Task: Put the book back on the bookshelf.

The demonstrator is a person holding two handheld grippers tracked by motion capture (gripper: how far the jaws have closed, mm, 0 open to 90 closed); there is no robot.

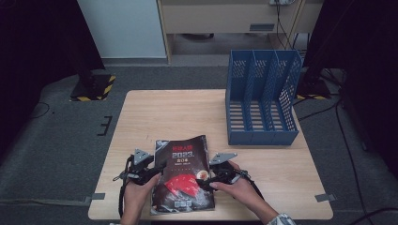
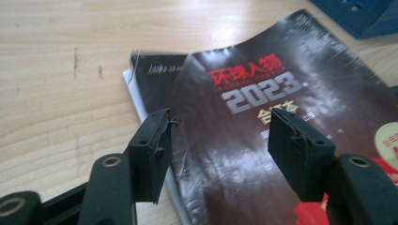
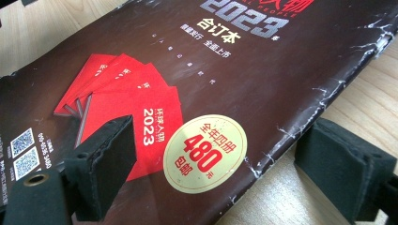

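A thick dark-covered magazine [image 1: 183, 176] with "2023" in silver, red cards and a round gold sticker lies on the wooden table [image 1: 159, 112] near its front edge. My left gripper [image 1: 157, 174] sits at the magazine's left edge. In the left gripper view the left gripper [image 2: 218, 140] stands open, with the magazine [image 2: 263, 93] below and its left edge passing between the jaws. My right gripper [image 1: 205, 180] is at the right edge. In the right gripper view the right gripper [image 3: 220, 140] has its jaws apart astride the worn right edge of the magazine [image 3: 234, 70], pads not pressing.
A blue three-slot file holder [image 1: 263, 98] stands at the table's back right, openings facing the person; its corner [image 2: 361, 14] shows in the left gripper view. Bare wood stretches behind and to the left of the magazine. Cables trail across the grey floor.
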